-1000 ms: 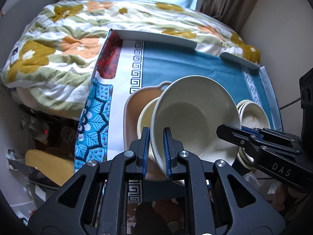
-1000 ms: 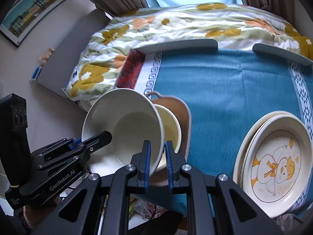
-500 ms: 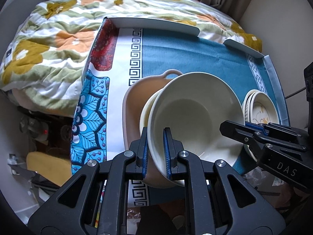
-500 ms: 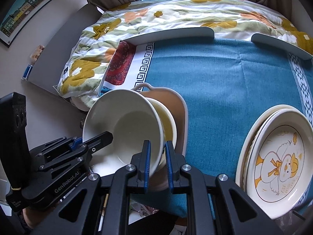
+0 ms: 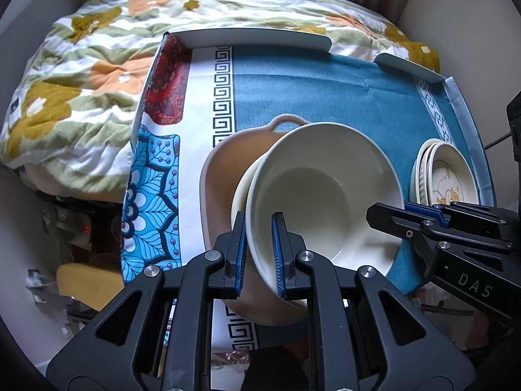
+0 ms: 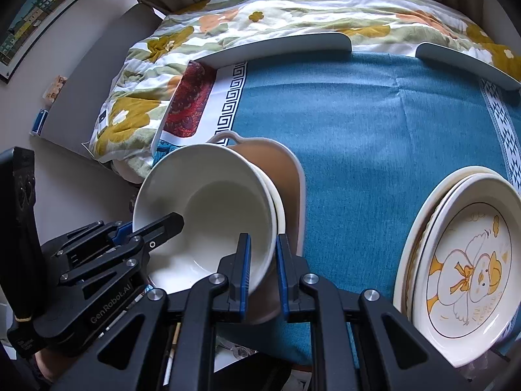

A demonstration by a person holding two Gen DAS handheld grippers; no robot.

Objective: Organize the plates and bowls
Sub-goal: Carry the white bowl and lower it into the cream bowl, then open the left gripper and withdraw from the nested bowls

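A large cream bowl (image 5: 325,192) is held by both grippers. My left gripper (image 5: 259,238) is shut on its left rim; my right gripper (image 6: 263,257) is shut on its right rim (image 6: 260,228). The bowl (image 6: 208,202) sits tilted into a smaller cream bowl (image 5: 242,189) inside a tan handled baking dish (image 5: 218,176). The dish (image 6: 280,159) lies on the blue tablecloth (image 6: 374,123). A stack of cream plates (image 6: 462,247), the top one with a duck drawing, sits at the right. The stack also shows in the left wrist view (image 5: 443,176).
The table has raised grey edge rails (image 6: 286,44) at the back. Behind it lies a floral quilt (image 5: 97,49). The tablecloth's patterned border (image 5: 156,179) hangs over the left edge. A framed picture (image 6: 32,16) hangs on the left wall.
The large bowl has come down and tilted less, settling closer into the smaller bowl in the dish. Both grippers kept their hold and moved with it.
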